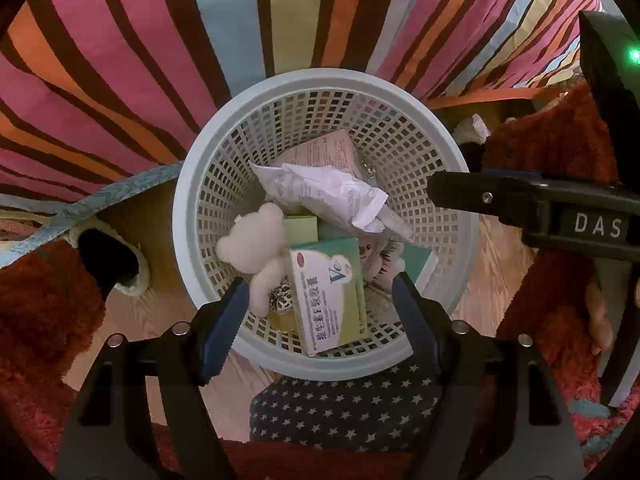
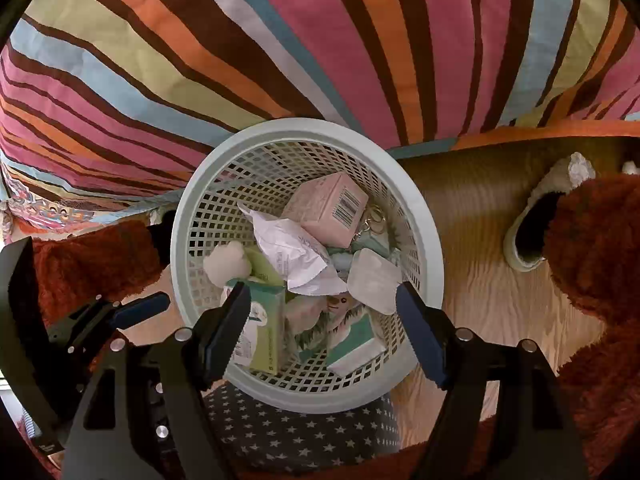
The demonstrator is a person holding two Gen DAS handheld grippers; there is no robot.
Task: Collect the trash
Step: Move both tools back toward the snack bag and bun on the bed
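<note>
A pale mesh basket [image 1: 320,80] [image 2: 304,128] sits below both grippers. It holds crumpled white paper [image 1: 324,196] [image 2: 292,256], a pink box [image 2: 332,204], a small cream teddy [image 1: 256,248] and a green-and-white medicine box [image 1: 332,300]. My left gripper [image 1: 320,280] hovers open over the basket's near side; the medicine box stands between its fingers, untouched by either pad. My right gripper [image 2: 323,286] is also open above the basket. A clear plastic piece [image 2: 374,284] lies in the basket by its right fingertip, not gripped.
A striped bedspread [image 2: 320,40] hangs behind the basket. The basket rests partly on a star-patterned cushion [image 2: 304,432] on the wooden floor [image 2: 480,300]. Red fuzzy fabric [image 2: 592,260] and a slipper [image 2: 528,232] lie to the right; another slipper [image 1: 108,260] is on the left.
</note>
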